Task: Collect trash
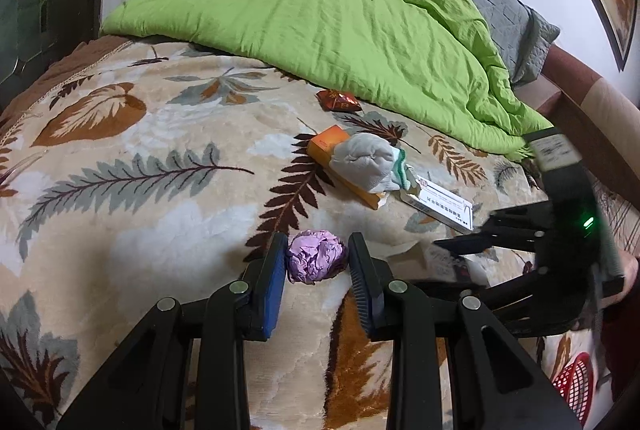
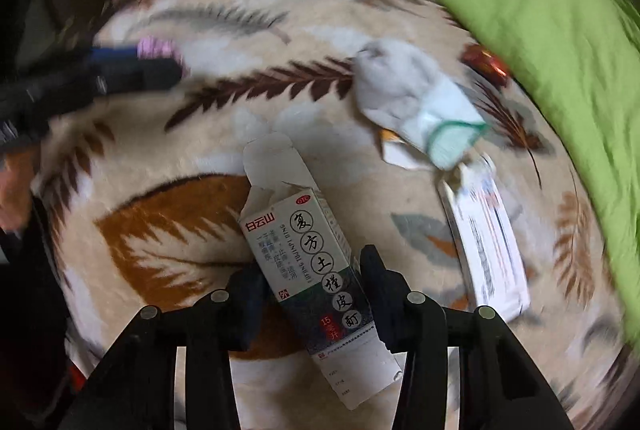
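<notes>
Plush blanket (image 1: pixel 160 189) (crumpled paper ball (image 1: pixel 317 257))

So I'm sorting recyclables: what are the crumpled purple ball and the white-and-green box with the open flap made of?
Crumpled purple ball: looks like matte paper or tissue, with sharp creases and no shine. White-and-green box with the open flap: thin printed cardboard, slightly glossy, its torn flap showing a plain inner face.

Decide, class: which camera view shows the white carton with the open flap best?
The right wrist view: the carton fills the centre between the right gripper's fingers, print readable. The left wrist view shows only a blurred sliver behind that gripper.
</notes>
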Demonstrator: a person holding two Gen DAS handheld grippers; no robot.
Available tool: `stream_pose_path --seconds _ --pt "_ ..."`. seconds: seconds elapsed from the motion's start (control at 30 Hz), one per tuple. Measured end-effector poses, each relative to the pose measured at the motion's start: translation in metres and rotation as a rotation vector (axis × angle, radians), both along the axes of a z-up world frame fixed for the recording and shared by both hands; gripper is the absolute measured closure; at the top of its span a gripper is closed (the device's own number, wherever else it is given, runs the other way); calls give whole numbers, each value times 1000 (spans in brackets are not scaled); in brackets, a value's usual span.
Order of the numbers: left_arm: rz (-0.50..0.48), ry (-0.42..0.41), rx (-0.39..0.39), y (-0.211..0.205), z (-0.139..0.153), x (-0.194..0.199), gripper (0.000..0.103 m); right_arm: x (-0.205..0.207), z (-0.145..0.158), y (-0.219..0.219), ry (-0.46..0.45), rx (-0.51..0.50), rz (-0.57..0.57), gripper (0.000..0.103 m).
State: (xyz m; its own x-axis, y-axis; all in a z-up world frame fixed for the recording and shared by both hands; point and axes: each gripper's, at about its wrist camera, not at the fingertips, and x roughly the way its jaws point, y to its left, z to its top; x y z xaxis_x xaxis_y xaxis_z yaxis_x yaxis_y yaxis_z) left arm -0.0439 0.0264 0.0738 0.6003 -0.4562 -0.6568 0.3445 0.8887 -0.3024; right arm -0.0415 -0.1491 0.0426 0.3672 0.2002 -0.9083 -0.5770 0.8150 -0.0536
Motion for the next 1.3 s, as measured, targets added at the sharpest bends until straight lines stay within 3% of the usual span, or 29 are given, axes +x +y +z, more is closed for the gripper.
stream_pose_path --seconds 0.1,0.23,0.37,0.47,0.9,1.3 --pt "-8 -20 15 -6 3 -6 73 -12 16 -20 -40 102 -208 59" --pt "-17 -53 38 -15 8 -17 74 -43 29 -50 -69 344 -501 59" --pt "-23 -85 63 -24 12 -33 73 -76 22 -66 -74 531 -688 59" --pt "-28 -99 79 -29 13 -48 73 -97 23 -66 -112 590 -712 59" --pt "-34 -186 160 -45 16 -89 73 -149 41 -67 -315 571 -711 59" --pt "-16 -201 159 -36 17 -92 73 -151 42 -64 -333 569 -705 59"
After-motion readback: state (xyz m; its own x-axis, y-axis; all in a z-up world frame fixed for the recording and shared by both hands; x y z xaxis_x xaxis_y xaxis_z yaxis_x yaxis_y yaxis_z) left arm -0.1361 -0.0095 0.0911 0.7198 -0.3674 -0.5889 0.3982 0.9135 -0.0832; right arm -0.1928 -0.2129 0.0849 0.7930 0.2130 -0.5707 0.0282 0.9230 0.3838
